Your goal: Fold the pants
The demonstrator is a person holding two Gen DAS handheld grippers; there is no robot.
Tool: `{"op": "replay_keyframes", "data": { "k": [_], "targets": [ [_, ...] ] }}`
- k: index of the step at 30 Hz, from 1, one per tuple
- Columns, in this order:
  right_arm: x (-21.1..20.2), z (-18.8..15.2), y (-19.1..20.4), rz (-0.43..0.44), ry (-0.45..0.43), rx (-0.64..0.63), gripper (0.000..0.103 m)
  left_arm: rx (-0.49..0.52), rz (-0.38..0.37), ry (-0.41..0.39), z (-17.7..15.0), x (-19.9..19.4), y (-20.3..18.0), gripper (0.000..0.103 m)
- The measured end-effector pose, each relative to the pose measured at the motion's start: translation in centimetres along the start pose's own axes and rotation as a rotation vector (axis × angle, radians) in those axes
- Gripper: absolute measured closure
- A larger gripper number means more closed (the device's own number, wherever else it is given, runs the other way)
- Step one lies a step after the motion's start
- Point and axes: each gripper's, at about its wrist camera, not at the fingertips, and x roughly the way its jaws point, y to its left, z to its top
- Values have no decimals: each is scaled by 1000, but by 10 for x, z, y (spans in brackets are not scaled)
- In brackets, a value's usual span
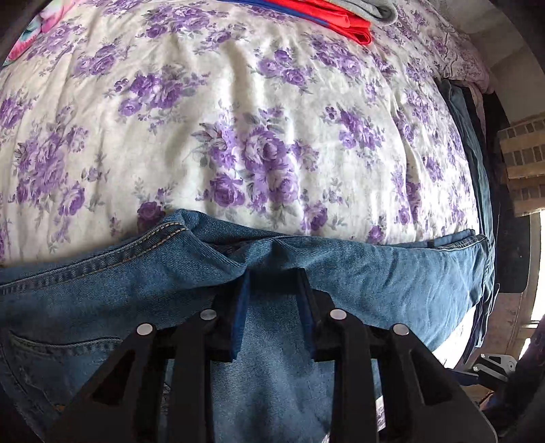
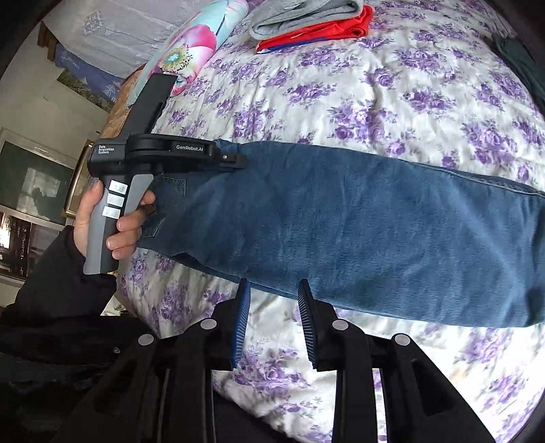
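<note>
Blue jeans (image 2: 340,218) lie across the floral bedspread (image 2: 374,92), folded lengthwise, waist end at the left. In the left wrist view the jeans (image 1: 136,293) fill the lower half, with a back pocket at lower left. My left gripper (image 1: 274,272) has its jaws part open around a bunched ridge of denim at the waist; it also shows from the side in the right wrist view (image 2: 238,159). My right gripper (image 2: 274,284) is open and empty, its fingertips at the near edge of the jeans.
A folded red garment (image 2: 316,32) with a grey one (image 2: 299,13) on top lies at the far side of the bed. A flowered pillow (image 2: 190,47) is at far left. Dark clothes (image 1: 466,143) hang at the bed's right edge.
</note>
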Motion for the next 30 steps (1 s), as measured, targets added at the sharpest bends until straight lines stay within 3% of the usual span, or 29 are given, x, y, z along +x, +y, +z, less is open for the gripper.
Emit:
{"op": "replay_keyframes", "data": {
  "k": [4, 7, 10, 13, 15, 18, 22, 24, 26, 27, 30],
  "targets": [
    [32, 8, 21, 12, -22, -41, 73, 44, 27, -13, -5, -1, -7, 76],
    [81, 11, 19, -87, 140, -11, 73, 35, 21, -14, -3, 0, -6, 76],
    [84, 15, 24, -85, 140, -21, 66, 34, 20, -12, -3, 0, -4, 76],
    [67, 17, 22, -43, 136, 29, 66, 16, 20, -11, -5, -6, -2, 76],
    [33, 13, 9, -5, 50, 75, 64, 0, 34, -14, -17, -23, 4, 77],
    [-33, -6, -38, 19, -109, 231, 36, 26, -28, -62, -38, -53, -5, 76],
    [-102, -57, -127, -19, -279, 527, 34, 92, -106, -79, -76, -65, -28, 60],
    [-119, -84, -165, -4, -342, 664, 34, 108, -101, -28, -91, -46, -30, 60],
    [-126, -107, -200, 49, -397, 786, 34, 88, -48, 50, -101, -17, -18, 65],
    [-126, -115, -211, 78, -422, 822, 34, 67, -47, 57, -104, -8, -10, 71],
    [-116, -126, -232, 120, -454, 899, 34, 31, -90, 55, -102, -13, 0, 73]
  ]
}}
